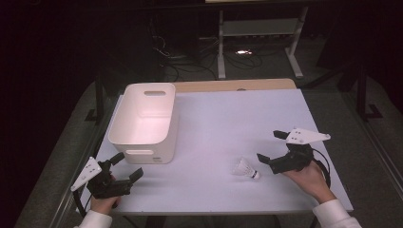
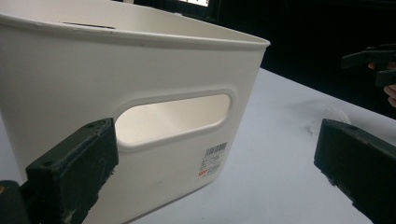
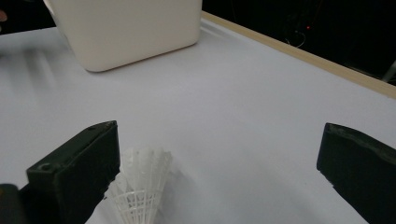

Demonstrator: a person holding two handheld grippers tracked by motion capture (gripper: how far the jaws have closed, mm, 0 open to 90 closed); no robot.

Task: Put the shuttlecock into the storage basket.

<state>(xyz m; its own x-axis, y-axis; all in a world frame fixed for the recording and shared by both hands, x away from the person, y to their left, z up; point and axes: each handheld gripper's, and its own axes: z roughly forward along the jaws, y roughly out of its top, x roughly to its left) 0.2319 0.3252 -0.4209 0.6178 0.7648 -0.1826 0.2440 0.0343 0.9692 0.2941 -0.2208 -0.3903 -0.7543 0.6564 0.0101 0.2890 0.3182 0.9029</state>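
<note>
A white shuttlecock [image 1: 245,168] lies on its side on the white table [image 1: 228,123], right of centre near the front. My right gripper [image 1: 270,146] is open just to its right, jaws wide apart; in the right gripper view the shuttlecock [image 3: 142,184] lies beside the left jaw, not between the pads. A white plastic bin [image 1: 145,121] with handle slots stands at the left. My left gripper [image 1: 127,166] is open at the front left corner, just before the bin's near wall. Its own view faces the bin [image 2: 140,79] and its handle slot [image 2: 173,114] up close.
A wooden strip [image 1: 233,85] runs along the table's far edge. Behind it stand a white desk frame [image 1: 256,33] and cables on a dark floor. Open tabletop lies between the bin and the shuttlecock. The other gripper's jaws [image 2: 373,65] show far right in the left gripper view.
</note>
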